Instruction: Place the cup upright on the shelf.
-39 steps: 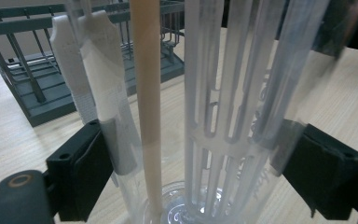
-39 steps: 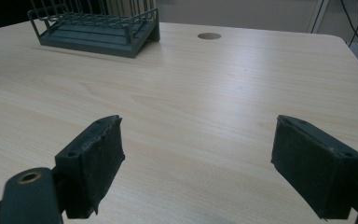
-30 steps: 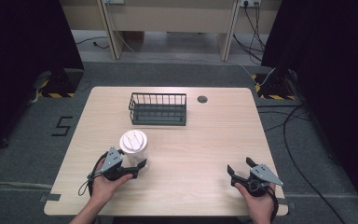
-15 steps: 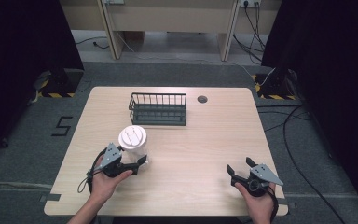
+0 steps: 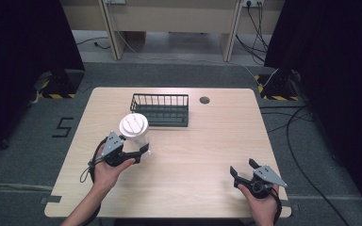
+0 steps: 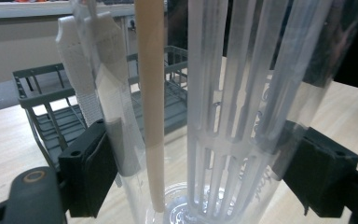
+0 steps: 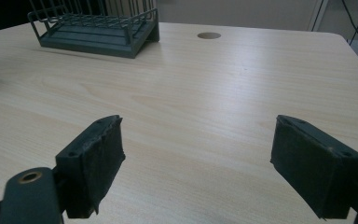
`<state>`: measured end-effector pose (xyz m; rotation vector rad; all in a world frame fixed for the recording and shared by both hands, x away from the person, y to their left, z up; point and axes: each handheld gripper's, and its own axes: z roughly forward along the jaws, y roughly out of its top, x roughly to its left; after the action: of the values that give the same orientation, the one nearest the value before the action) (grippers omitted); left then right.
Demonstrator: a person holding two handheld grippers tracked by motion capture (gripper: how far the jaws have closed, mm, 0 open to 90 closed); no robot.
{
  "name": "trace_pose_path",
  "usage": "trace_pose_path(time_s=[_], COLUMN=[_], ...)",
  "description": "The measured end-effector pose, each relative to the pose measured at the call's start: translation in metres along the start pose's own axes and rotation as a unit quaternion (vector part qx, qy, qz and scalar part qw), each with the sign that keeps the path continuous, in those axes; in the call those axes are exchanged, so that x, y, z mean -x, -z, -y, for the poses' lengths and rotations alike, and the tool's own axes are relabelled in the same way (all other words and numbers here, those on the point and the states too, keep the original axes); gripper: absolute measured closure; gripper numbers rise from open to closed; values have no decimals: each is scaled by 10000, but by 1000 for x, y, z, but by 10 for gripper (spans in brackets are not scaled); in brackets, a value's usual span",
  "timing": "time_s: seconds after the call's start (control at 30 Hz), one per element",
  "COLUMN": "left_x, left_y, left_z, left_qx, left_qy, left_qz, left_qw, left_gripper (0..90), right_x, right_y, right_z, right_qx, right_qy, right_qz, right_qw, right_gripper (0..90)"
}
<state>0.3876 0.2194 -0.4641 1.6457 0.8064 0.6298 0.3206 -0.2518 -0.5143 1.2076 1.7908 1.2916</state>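
Left gripper (image 5: 141, 150): clamped on clear lidded cup (image 5: 135, 129), left of desk centre. Right gripper (image 5: 243, 170): jaws apart, near front-right corner.

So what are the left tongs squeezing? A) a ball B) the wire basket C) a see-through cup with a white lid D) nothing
C: the left tongs are closed on the sides of the clear cup, with the wire basket standing apart behind it.

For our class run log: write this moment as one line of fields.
left gripper: shut on clear cup, upright | right gripper: open, idle | wire basket: behind cup, apart
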Motion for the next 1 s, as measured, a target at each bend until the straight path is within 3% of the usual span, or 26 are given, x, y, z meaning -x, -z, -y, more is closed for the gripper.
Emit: trace_pose_path(time_s=[0.43, 0.53, 1.0], left_x=[-9, -12, -16], left_y=[-11, -14, -41], left_z=[-10, -11, -27], left_qx=[5, -10, -36], left_qy=[59, 87, 28], left_qz=[-139, -157, -197], left_qw=[9999, 9998, 9998], left_gripper=[179, 179, 179], right_x=[0, 0, 1], right_y=[0, 0, 0], right_z=[0, 0, 0], right_qx=[8, -2, 25], right_qy=[10, -93, -108], right_qz=[-30, -20, -38], right_qw=[10000, 10000, 9999], right_gripper=[179, 178, 178])
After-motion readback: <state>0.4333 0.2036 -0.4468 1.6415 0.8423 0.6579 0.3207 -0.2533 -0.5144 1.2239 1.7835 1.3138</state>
